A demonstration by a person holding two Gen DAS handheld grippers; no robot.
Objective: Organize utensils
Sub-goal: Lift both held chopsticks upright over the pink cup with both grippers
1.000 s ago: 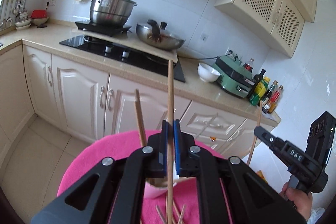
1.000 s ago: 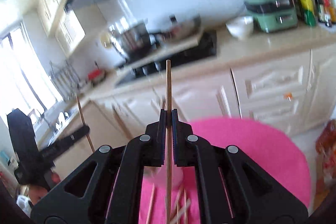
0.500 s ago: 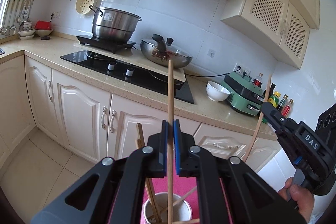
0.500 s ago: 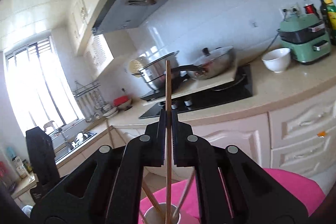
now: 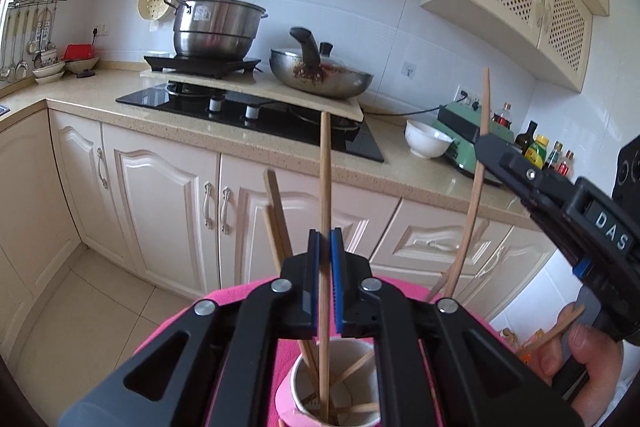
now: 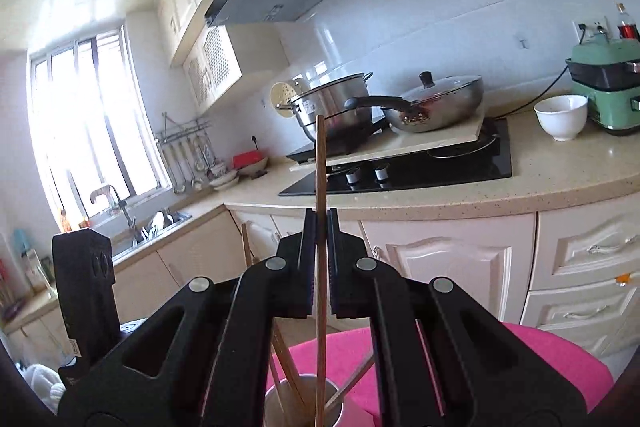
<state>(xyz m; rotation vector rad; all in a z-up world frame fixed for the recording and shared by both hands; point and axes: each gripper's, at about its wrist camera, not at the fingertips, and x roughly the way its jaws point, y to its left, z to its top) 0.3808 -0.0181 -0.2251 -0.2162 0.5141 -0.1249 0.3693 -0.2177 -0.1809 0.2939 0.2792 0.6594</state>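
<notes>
Pink tabletop (image 5: 256,291), lower frame, bears a paper cup (image 5: 298,393). Left hand-held gripper (image 5: 325,283) and right hand-held gripper (image 6: 319,267) each stand clamped on one chopstick (image 5: 325,187), tips inside the cup. Best lowered upright, then released. A second earlier, both sticks hung above loose chopsticks.

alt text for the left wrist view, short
The left gripper is shut on an upright chopstick whose lower end is inside a white cup on a pink surface. At right, the right gripper holds another chopstick; kitchen counter behind.
</notes>
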